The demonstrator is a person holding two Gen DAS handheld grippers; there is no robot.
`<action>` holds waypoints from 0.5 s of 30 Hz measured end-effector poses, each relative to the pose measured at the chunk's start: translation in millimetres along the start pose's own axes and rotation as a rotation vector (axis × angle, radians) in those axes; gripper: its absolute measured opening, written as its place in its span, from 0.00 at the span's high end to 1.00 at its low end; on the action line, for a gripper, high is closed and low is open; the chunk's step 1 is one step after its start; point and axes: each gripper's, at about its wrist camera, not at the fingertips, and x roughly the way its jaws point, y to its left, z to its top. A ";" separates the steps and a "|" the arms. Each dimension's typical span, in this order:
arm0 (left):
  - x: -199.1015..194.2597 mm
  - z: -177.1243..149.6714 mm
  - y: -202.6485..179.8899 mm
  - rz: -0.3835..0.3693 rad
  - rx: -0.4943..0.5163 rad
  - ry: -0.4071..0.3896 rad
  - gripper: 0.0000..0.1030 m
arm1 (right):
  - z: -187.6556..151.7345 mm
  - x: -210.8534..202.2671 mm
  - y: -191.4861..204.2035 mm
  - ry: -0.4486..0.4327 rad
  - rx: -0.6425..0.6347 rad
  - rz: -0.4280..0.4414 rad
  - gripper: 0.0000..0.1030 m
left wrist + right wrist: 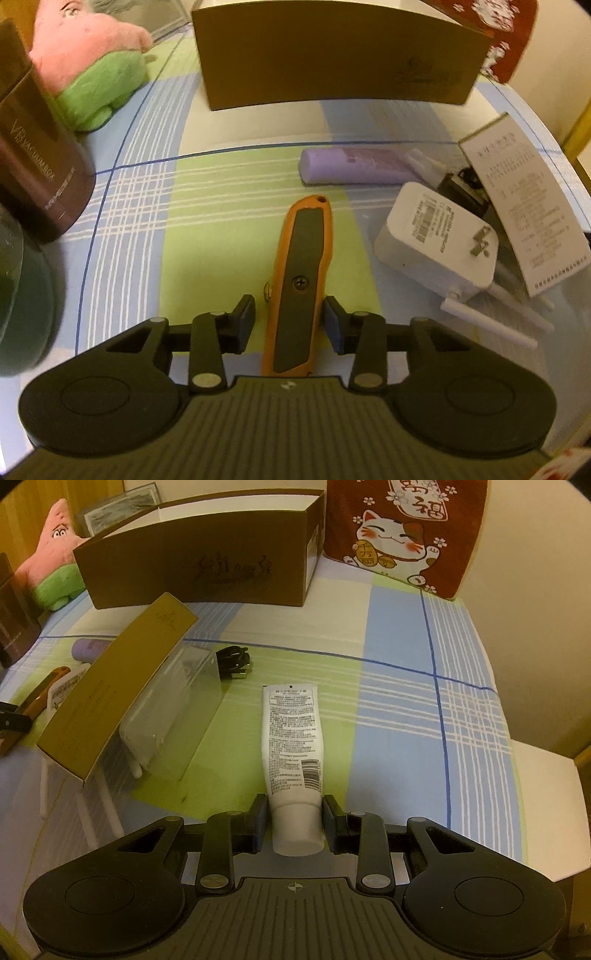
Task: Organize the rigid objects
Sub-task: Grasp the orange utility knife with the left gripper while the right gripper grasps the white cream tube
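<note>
Orange utility knife [301, 284] lying on the checked tablecloth [207, 229], being straddled by the left gripper [291, 325]: right pad touching, left pad narrowly apart, so not clamped. White tube [293, 764] lying nearby, being pinched at its cap by the right gripper [295, 821]. Picking up both, apparently; next probably lifting and carrying toward the open brown box [207, 572].

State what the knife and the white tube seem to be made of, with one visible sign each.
Knife: probably a hard orange shell with matt grey grip inlay, judging by its screw.
White tube: apparently soft plastic, smooth with printed text; its body bends slightly.
</note>
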 end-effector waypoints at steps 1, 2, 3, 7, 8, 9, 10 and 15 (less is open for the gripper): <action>0.5 0.7 -1.1 0.005 -0.009 -0.004 0.64 | 1.5 0.8 0.2 0.001 0.004 0.000 0.72; 1.6 2.1 -2.4 0.010 -0.018 -0.007 0.65 | 2.5 1.5 0.8 0.001 0.002 -0.001 0.72; 2.8 3.3 -3.5 0.014 -0.021 -0.009 0.64 | 3.6 2.3 0.7 0.001 -0.001 -0.001 0.71; 6.0 7.8 -8.4 0.017 -0.010 -0.009 0.66 | 6.5 6.5 -2.2 -0.007 0.001 -0.001 0.69; 6.4 8.4 -9.5 0.021 -0.008 -0.010 0.66 | 6.9 7.3 -3.0 -0.010 0.002 -0.002 0.68; 6.7 8.2 -9.9 0.024 -0.009 -0.012 0.67 | 7.5 8.2 -3.0 -0.013 0.002 -0.003 0.66; 6.8 8.0 -10.1 0.026 -0.013 -0.013 0.67 | 7.8 9.2 -3.2 -0.018 0.004 -0.006 0.64; 7.3 9.4 -12.9 0.041 -0.010 -0.010 0.69 | 10.7 13.7 -4.3 -0.044 0.007 -0.013 0.59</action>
